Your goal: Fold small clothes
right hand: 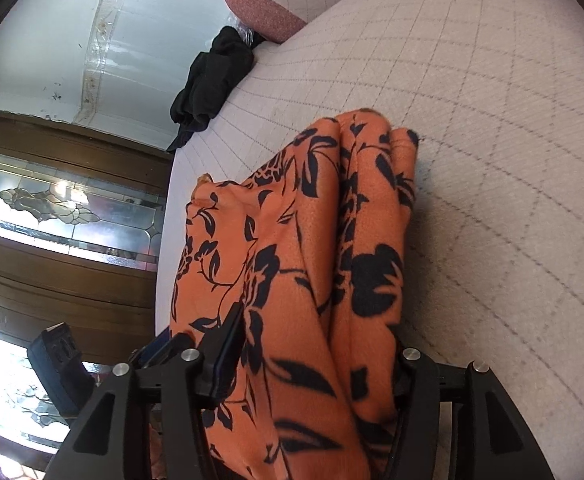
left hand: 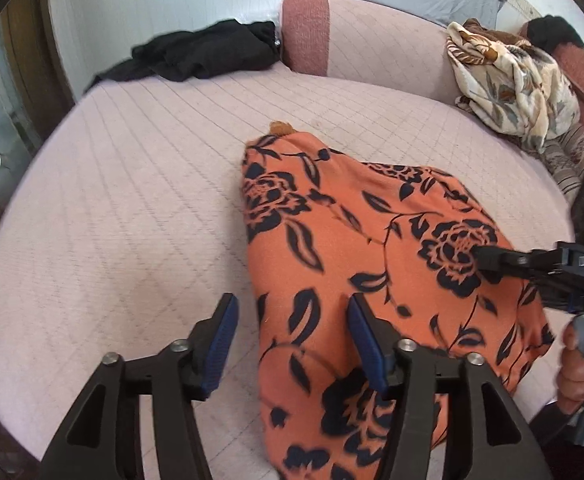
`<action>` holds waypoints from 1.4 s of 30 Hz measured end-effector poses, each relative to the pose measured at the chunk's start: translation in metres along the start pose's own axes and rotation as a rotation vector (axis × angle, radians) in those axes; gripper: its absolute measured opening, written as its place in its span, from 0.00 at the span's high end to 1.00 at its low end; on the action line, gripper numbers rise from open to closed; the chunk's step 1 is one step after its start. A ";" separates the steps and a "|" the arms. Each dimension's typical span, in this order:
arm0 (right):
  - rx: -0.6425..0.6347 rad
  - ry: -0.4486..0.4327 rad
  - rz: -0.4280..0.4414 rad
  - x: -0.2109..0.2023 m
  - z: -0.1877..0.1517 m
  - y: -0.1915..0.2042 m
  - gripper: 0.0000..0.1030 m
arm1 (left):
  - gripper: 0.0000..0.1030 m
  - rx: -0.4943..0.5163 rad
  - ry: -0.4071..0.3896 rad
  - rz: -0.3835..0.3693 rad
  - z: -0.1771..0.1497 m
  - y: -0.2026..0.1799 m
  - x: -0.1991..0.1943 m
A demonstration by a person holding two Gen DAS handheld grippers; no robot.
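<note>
An orange garment with a black flower print (left hand: pixel 352 240) lies folded on the pale quilted seat (left hand: pixel 132 200). My left gripper (left hand: pixel 292 340) is open at the garment's near left edge. That edge lies between its blue pads (left hand: pixel 220 344), and neither pad presses on it. In the right wrist view the garment (right hand: pixel 292 240) is bunched in loose folds between the wide-set fingers of my right gripper (right hand: pixel 316 360), which I read as open. The cloth hides its right finger. From the left wrist view, the right gripper (left hand: pixel 488 258) reaches over the garment's right side, held by a hand (left hand: pixel 576 372).
A black garment (left hand: pixel 208 54) lies crumpled at the seat's far left corner, next to a pink bolster (left hand: pixel 304 32). A cream floral blanket (left hand: pixel 508 80) is heaped at the far right. Beyond the seat's left edge stands a wooden door with leaded glass (right hand: pixel 52 200).
</note>
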State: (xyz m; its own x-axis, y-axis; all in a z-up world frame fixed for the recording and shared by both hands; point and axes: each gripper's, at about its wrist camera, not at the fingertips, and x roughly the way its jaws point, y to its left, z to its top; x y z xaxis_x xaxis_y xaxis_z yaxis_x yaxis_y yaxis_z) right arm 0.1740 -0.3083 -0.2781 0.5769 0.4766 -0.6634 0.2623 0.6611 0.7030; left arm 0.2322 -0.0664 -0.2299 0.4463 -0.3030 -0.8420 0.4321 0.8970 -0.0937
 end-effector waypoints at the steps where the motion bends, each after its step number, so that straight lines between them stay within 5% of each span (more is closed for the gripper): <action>1: -0.015 -0.018 -0.022 -0.007 -0.004 0.002 0.44 | 0.38 -0.001 -0.006 0.018 -0.004 0.000 -0.004; 7: -0.165 -0.222 -0.151 -0.064 -0.035 0.022 0.44 | 0.34 -0.032 -0.048 0.090 -0.023 0.008 -0.031; 12: -0.332 -0.324 -0.084 -0.093 -0.069 0.050 0.44 | 0.31 0.011 -0.046 0.161 -0.039 0.007 -0.039; 16: -0.348 -0.258 -0.046 -0.082 -0.084 0.053 0.44 | 0.29 0.034 0.020 0.216 -0.055 0.010 -0.020; 20: -0.141 -0.006 -0.147 -0.027 -0.082 0.014 0.44 | 0.29 0.000 0.056 0.233 -0.059 0.020 -0.015; 23: -0.181 -0.041 -0.144 -0.038 -0.089 0.022 0.45 | 0.29 -0.021 0.066 0.228 -0.059 0.025 -0.025; 28: -0.203 -0.111 -0.109 -0.073 -0.102 0.036 0.45 | 0.29 -0.032 -0.052 0.228 -0.053 0.018 -0.077; 42: -0.467 -0.466 -0.261 -0.182 -0.155 0.145 0.43 | 0.17 -0.026 -0.365 0.301 -0.040 -0.009 -0.211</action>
State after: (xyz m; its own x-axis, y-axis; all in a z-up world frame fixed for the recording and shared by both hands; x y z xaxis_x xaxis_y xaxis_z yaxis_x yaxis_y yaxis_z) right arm -0.0130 -0.2092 -0.0957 0.8386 0.0405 -0.5433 0.1381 0.9489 0.2839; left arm 0.1031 0.0024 -0.0728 0.7970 -0.1171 -0.5924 0.2233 0.9686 0.1089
